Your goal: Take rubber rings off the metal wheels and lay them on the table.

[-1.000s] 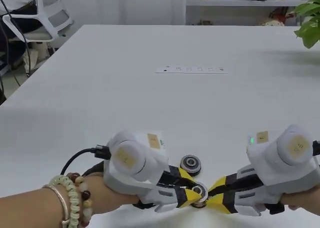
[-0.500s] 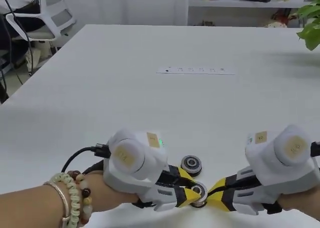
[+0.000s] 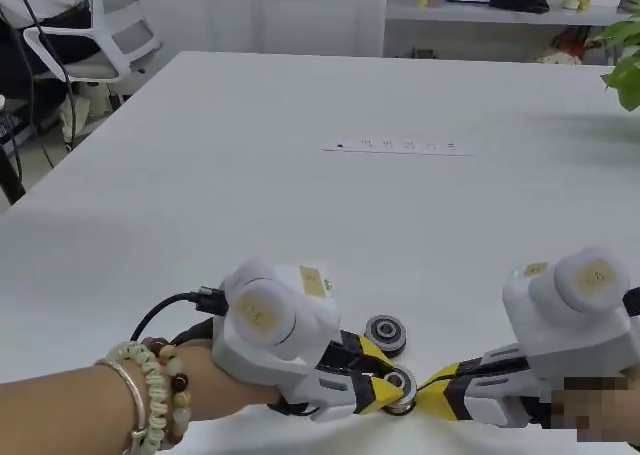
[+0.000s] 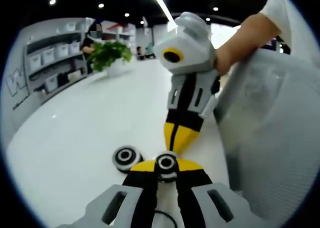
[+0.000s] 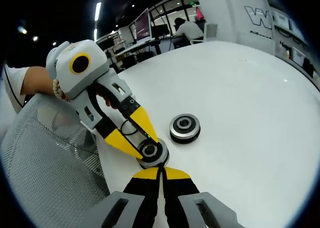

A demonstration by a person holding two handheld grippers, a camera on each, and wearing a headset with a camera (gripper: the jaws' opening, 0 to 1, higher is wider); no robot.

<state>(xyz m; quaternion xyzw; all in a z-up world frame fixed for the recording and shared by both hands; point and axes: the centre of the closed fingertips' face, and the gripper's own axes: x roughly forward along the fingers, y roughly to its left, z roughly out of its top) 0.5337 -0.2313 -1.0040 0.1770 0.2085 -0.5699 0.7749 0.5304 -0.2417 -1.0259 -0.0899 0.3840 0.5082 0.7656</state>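
surface (image 3: 300, 205): white, broad, spanning the head view. left gripper (image 3: 380, 389), lower centre-left: jaws closed narrow on the held wheel (image 3: 399, 383), which sits low over the surface at bottom centre. second wheel (image 3: 385, 332): flat on the surface just above the held one, apart from it, its dark rubber ring (image 3: 369, 332) seemingly in place. right gripper (image 3: 428, 386), lower right: jaws drawn together, tips at the held wheel's rim; whether they nip that wheel's ring cannot be told. progress, as judged: early; first ring under work, none laid on the surface yet, both wheels left to strip.
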